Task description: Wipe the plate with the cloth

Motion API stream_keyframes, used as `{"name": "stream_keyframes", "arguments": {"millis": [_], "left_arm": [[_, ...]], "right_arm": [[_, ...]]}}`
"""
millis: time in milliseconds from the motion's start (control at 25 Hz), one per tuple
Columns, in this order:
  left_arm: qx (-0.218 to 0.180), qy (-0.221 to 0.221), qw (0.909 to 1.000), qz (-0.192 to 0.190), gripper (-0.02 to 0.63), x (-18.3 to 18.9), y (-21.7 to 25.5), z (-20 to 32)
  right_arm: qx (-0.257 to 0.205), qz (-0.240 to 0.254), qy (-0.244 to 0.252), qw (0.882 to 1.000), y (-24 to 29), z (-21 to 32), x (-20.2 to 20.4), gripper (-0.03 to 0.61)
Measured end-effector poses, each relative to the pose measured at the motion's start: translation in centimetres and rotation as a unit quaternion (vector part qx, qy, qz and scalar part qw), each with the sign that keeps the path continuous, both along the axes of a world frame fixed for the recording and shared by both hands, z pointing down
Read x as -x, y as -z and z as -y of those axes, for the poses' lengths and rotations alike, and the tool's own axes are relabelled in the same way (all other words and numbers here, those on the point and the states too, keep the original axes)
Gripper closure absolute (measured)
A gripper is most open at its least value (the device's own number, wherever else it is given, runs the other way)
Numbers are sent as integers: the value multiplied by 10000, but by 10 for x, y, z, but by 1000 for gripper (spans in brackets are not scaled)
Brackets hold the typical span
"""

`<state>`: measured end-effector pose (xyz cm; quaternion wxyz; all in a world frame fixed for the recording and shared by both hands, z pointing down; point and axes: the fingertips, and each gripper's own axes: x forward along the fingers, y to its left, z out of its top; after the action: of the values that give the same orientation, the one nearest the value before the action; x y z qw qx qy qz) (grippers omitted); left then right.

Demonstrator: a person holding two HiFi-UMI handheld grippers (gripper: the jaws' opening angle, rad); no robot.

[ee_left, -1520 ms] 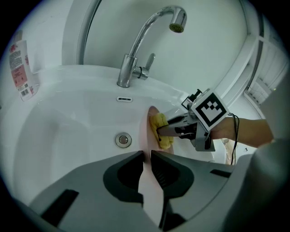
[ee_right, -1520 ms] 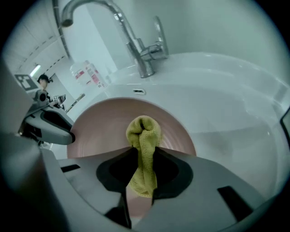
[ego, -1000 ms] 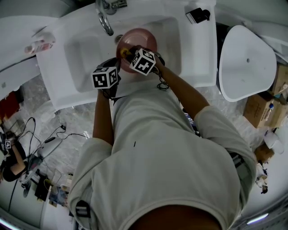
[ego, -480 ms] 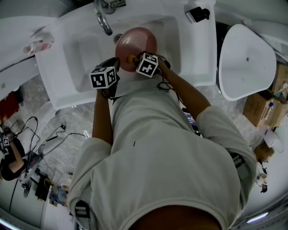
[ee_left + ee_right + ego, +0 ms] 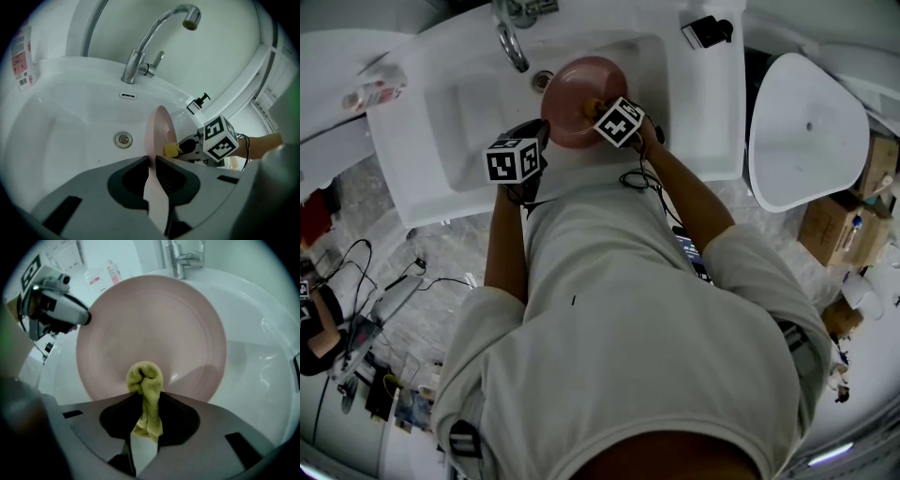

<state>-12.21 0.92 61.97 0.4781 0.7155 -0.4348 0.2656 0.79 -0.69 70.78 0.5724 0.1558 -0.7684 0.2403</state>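
A: What does the left gripper (image 5: 152, 161) do?

B: Jaws clamped on the rim of the round pink plate (image 5: 161, 133), held on edge in the white ceramic sink (image 5: 70, 136).

A: And the right gripper (image 5: 146, 401)?

B: Jaws pinched on the bunched yellow-green cloth (image 5: 146, 378). Its tip touches the plate face, low, near the rim. Wiping step is in hand, I think. Next: sweep cloth across the face w/ light pressure, left grip firm.
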Motion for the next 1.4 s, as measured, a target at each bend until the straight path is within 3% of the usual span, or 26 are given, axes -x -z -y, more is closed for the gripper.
{"name": "stream_keyframes", "arguments": {"millis": [120,280,480,640,880,1400], "left_arm": [[7,-33,10000,-40,553,-4,0,1],[-44,-141,9999,-82,552,-13,2,3],[-110,-253,9996,-111,549,-18,8,8],[-116,-265,9995,-129,548,-19,9,7],[-78,-177,9997,-119,546,-14,7,6],[43,56,9999,-139,546,4,-2,2]], "right_arm": [[58,165,-1144,9933,2,23,-10,486],[48,448,-2369,9705,8,52,-23,486],[-241,506,-2792,9586,18,83,-23,486],[-558,661,-2663,9600,32,101,-6,486],[-819,986,-1875,9739,52,102,38,486],[-636,1510,-87,9864,60,34,102,486]]}}
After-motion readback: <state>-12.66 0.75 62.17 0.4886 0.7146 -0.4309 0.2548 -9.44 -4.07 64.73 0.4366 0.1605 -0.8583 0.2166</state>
